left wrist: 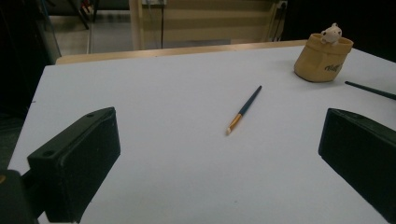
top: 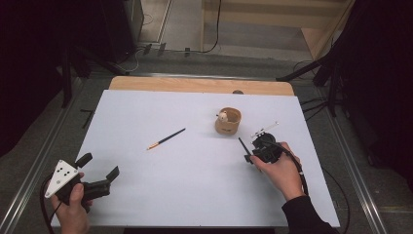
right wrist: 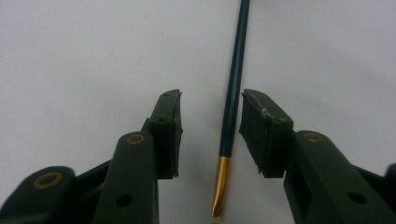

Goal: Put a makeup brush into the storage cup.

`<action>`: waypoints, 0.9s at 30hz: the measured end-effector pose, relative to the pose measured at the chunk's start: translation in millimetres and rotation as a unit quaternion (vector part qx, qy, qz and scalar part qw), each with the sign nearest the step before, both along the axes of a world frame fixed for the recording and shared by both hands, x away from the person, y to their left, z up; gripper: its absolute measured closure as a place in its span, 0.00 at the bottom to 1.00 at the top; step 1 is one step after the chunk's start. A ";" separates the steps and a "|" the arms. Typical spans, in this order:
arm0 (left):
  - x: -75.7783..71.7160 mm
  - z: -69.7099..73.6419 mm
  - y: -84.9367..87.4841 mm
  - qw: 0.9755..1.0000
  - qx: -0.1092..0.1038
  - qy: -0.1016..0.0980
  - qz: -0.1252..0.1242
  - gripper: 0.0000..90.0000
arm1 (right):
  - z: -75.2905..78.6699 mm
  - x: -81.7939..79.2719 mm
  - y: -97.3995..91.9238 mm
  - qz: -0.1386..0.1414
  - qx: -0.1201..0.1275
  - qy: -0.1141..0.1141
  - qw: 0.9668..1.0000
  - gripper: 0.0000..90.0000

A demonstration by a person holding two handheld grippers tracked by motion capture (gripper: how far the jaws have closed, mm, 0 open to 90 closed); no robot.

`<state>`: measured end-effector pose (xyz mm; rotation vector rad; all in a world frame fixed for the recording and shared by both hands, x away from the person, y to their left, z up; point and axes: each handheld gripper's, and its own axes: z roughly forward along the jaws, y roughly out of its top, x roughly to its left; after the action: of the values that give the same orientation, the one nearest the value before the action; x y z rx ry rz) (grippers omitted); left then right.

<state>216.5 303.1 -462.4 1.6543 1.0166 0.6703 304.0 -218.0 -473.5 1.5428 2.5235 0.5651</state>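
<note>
Paintbrush, dark handle, gold ferrule [right wrist: 229, 116]: lies flat on the white worktop [top: 195, 175], just in front of the holder, between the jaws of the right tongs [right wrist: 210, 135]. Jaws partly spread, one on each side of the handle, neither pad pressing it; nothing pinched.
Right tongs: held low over the worktop in the person's right hand [top: 282, 170], pointing down at the brush.
Second paintbrush, blue handle, pale tip [top: 166, 139]: lies mid-worktop, well apart from both tongs.
Tan holder with a small bear figure on its rim [top: 228, 121]: upright, toward the far right.
Left tongs [top: 100, 175]: spread wide, empty, held at the near left corner.
</note>
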 end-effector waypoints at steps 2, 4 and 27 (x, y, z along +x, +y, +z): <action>0.0 0.0 -0.1 1.000 0.000 0.000 0.000 0.00 | -0.5 0.5 0.6 -0.002 -0.003 0.002 1.000 0.69; -0.5 0.4 0.5 1.000 0.000 -0.001 0.003 0.00 | -0.9 1.5 1.5 -0.007 -0.008 0.007 1.000 0.69; -0.2 0.2 1.3 1.000 -0.001 -0.001 0.004 0.00 | -8.7 7.9 5.4 -0.023 -0.027 0.033 0.999 0.81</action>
<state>216.2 304.4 -462.2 1.6476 1.0222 0.6760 311.9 -212.6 -482.1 1.6229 2.5207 0.4437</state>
